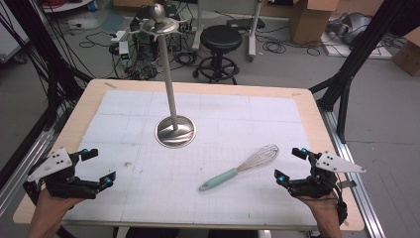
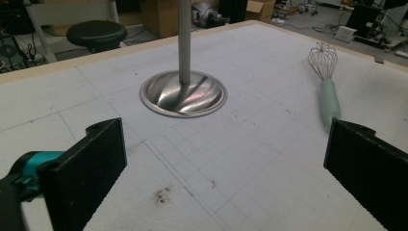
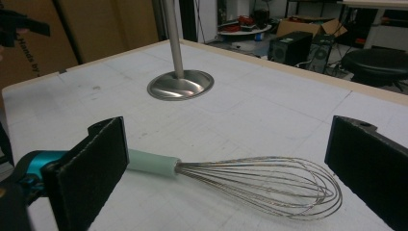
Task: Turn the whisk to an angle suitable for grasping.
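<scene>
Both sets of fingers stand released and empty: right gripper [image 1: 292, 165] just beside the wire whisk with mint-green handle [image 1: 238, 168] lying flat on the bench [image 1: 198, 87], left gripper [image 1: 96, 166] well apart. Clamping the springy wires risks a slip; the steel hanging stand [image 1: 172, 89] could topple if knocked.

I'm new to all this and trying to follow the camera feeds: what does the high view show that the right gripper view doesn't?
High view alone: the stand's hooked top, the whisk's whole mint handle, and the right gripper seen from above, open.

Right gripper view alone: the whisk's wire loops close up, lying between its own open jaws, untouched.

Both share: the whisk, the stand's round base, the white mat and the left gripper.
</scene>
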Demonstrator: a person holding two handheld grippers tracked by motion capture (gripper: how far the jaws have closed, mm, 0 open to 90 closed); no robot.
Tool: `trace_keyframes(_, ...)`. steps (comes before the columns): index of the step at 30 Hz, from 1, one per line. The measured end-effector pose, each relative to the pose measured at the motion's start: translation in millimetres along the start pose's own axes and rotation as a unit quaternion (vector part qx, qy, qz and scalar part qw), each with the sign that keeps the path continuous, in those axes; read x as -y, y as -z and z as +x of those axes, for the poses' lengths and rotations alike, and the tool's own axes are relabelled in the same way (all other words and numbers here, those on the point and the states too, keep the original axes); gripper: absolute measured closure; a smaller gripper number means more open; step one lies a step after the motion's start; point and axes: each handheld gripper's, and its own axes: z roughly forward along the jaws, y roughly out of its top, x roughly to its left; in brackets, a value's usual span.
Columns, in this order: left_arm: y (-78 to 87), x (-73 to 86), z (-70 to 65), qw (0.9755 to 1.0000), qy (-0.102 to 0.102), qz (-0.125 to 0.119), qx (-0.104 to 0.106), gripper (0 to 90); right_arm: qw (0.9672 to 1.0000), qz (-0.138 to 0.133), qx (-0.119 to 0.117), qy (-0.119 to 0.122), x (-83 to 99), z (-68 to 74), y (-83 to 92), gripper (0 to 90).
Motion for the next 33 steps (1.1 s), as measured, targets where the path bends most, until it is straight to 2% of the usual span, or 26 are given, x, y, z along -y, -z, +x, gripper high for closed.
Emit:
trace_keyframes(3,0.3,0.2,0.5,1.0,0.002,0.0,0.0,1.7,1.0,0.006,-0.007,0.003,0.6,0.2,-1.4,0.4)
trace_keyframes(14,2.2,-2.1,0.0,1.0,0.0,-0.006,0.001,1.7,1.0,0.009,-0.004,-0.001,0.1,-3.0,0.1,0.3)
trace_keyframes(19,-0.2,-1.4,-0.4,1.0,-0.002,-0.004,0.004,1.7,0.9997,0.014,-0.02,0.0,-2.6,-8.3,5.2,0.3)
trace_keyframes(21,-1.0,0.0,0.4,1.0,-0.001,-0.002,0.005,1.7,0.9992,0.018,-0.034,0.004,-7.8,-11.1,11.1,0.3)
trace_keyframes(25,-2.5,2.0,2.1,1.0,0.001,0.0,0.006,1.7,0.9991,0.021,-0.037,0.004,-13.6,-14.5,15.0,0.4)
trace_keyframes(27,-3.0,2.2,2.2,1.0,0.003,0.0,0.005,1.7,0.9986,0.029,-0.044,0.006,-18.0,-16.0,15.6,0.3)
trace_keyframes(29,-3.1,1.7,3.0,1.0,0.001,0.0,0.007,1.7,0.9976,0.038,-0.054,0.021,-26.4,-18.0,13.9,0.3)
trace_keyframes(33,-3.6,-0.3,3.3,1.0,-0.001,-0.001,0.008,1.7,0.997,0.041,-0.059,0.028,-36.4,-20.2,11.1,0.3)
